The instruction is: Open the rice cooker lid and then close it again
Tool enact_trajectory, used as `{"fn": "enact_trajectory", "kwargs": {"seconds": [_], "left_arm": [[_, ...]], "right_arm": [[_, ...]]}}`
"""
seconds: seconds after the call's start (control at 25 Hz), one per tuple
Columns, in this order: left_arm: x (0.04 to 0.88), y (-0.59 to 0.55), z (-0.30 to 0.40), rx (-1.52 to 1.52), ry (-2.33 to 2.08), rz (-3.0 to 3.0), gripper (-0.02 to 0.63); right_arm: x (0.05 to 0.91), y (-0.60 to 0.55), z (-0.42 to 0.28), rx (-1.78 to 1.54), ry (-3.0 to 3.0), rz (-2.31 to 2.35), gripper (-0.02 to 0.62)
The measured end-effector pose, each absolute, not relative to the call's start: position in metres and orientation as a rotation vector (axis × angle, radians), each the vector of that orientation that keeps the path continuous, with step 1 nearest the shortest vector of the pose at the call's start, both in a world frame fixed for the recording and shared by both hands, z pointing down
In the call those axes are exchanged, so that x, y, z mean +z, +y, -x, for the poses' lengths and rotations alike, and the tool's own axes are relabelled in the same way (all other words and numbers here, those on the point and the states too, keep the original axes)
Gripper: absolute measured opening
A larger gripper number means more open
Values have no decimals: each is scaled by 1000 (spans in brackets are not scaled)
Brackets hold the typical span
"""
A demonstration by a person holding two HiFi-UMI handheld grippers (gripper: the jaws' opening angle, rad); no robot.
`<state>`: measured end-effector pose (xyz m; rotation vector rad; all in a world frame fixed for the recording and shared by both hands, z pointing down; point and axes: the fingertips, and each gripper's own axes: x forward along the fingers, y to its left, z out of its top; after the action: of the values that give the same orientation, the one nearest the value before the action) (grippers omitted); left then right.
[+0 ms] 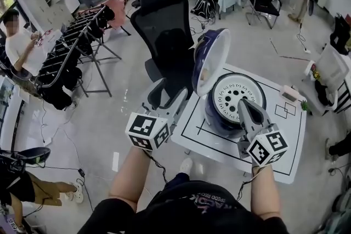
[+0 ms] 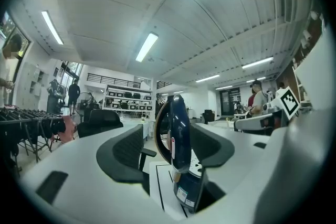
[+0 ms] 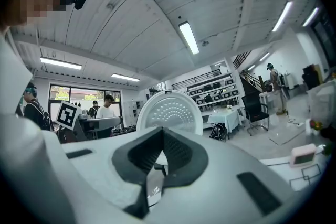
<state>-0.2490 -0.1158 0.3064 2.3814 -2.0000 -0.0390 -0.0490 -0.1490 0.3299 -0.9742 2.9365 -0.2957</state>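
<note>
Leftmost, the left gripper point(image 1: 171, 93) hangs just off the tabletop's point(image 1: 285, 140) left edge, its jaws spread wide and gripping nothing. The lid point(image 1: 211, 60) stands upright just beyond them. The rice cooker point(image 1: 219, 118) sits nearer that left edge. Over its front rim, the right gripper point(image 1: 244, 107) is pinched closed, empty.

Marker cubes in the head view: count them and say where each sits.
2. One marker cube rides on the left tool, just left of the table; the second marker cube rides on the right tool, before the rice cooker. None seems hidden.
</note>
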Motion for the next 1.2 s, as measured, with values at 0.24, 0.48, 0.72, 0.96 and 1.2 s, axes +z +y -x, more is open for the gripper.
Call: {"fn": "enact_trajectory", "kwargs": {"seconds": [0.24, 0.48, 0.72, 0.96, 1.2], "left_arm": [[315, -149, 267, -26, -1965, -2394, 276], [324, -184, 280, 5, -1915, -2413, 270], [332, -221, 281, 48, -1848, -2457, 270], [344, -257, 275, 117, -1786, -2515, 270], [357, -287, 263, 157, -1703, -2571, 270]], "right_arm": [[331, -171, 64, -291, 2923, 1018, 2], [332, -190, 75, -294, 2905, 1071, 2], [335, -209, 76, -305, 2866, 1148, 2], [341, -223, 72, -306, 2827, 1235, 2], [346, -235, 67, -309, 2788, 1323, 2]]}}
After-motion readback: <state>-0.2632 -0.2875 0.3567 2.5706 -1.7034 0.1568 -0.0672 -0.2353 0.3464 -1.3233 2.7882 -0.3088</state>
